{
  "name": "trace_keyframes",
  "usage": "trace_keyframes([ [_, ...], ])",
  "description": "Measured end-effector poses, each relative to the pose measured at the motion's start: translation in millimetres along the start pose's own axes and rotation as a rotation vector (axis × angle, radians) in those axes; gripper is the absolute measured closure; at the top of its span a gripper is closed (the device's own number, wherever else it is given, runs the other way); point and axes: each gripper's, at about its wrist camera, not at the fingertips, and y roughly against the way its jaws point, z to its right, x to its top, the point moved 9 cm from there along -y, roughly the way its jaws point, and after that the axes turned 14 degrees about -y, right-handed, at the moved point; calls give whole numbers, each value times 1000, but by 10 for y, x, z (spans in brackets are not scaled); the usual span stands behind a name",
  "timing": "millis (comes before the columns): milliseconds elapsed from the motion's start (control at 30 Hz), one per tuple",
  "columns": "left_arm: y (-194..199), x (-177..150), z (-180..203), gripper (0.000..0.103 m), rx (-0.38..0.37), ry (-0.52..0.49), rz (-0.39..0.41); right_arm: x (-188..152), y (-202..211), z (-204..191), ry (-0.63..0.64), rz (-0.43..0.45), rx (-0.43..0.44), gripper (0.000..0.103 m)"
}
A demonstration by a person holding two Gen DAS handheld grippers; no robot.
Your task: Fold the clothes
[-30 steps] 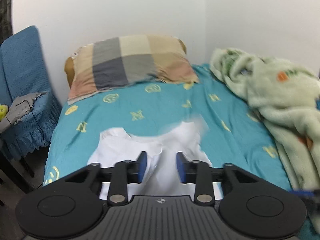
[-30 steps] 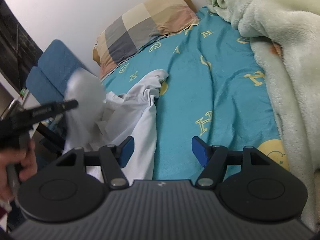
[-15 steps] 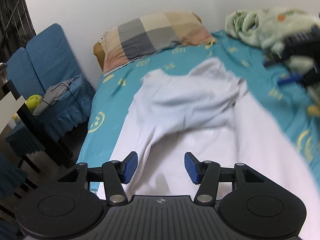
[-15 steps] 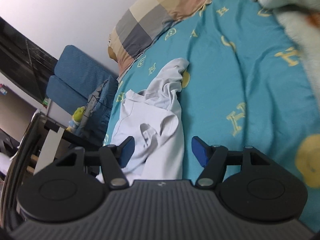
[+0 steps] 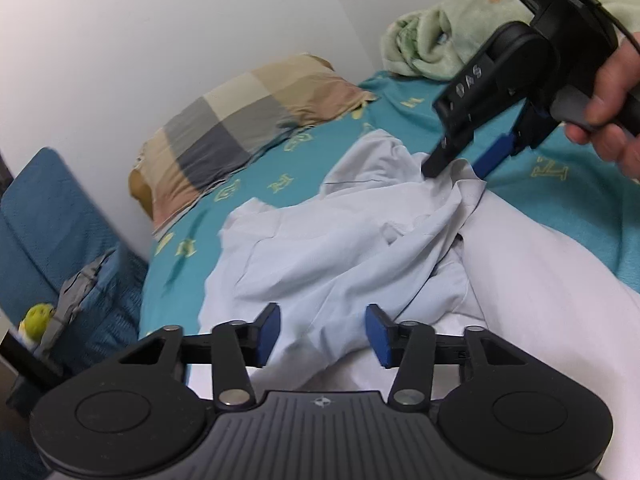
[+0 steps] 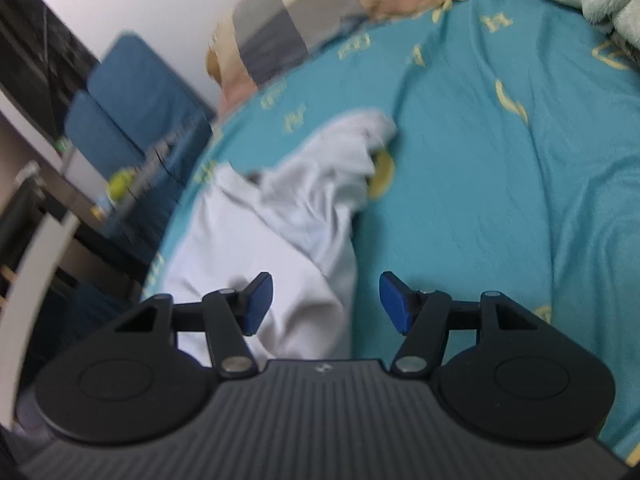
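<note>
A white shirt (image 5: pixel 360 240) is seen spread loosely over the teal sheet (image 5: pixel 304 168), crumpled and not yet folded. Its lower part is laid fairly smooth just ahead of the left gripper's fingers (image 5: pixel 267 334) and runs on below them — a raised fold of cloth is framed between the two pads without being pinched. Farther ahead the upper part is bunched into ridges and creases, with one rumpled end pushed out toward the pillow. Ahead of the right gripper's fingers (image 6: pixel 256 304) the same shirt (image 6: pixel 280 236) is found to the left side — its near edge lies in the gap between them.
</note>
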Motion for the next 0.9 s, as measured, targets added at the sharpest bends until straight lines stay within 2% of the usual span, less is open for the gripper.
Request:
trace_keyframes([
  [67,-98,23,32,69,-22,7,4,-83,-35,-53,19,-16,6,45],
  [100,-132,19,51,84,-36,10,3,-117,-37,-90,41,-13,0,71],
  [133,-133,-6,69,102,-58,16,-1,-140,-23,-124,73,-1,-17,89],
  [267,97,-85,65,102,-116,59,33,-132,112,-262,149,68,-45,92],
  [500,650,-127,100,103,-196,108,82,95,254,-730,217,137,33,93],
  [600,658,-148,216,103,-250,97,72,217,347,-825,235,188,48,94],
  [633,636,-160,268,103,-254,87,63,270,368,-810,226,205,50,98],
  [767,498,-184,349,102,-243,75,45,453,360,-698,157,207,97,99],
  [800,464,-185,339,98,-234,79,44,475,367,-707,155,214,113,99],
  [900,419,-170,245,74,-173,107,57,533,355,-730,141,221,154,99],
])
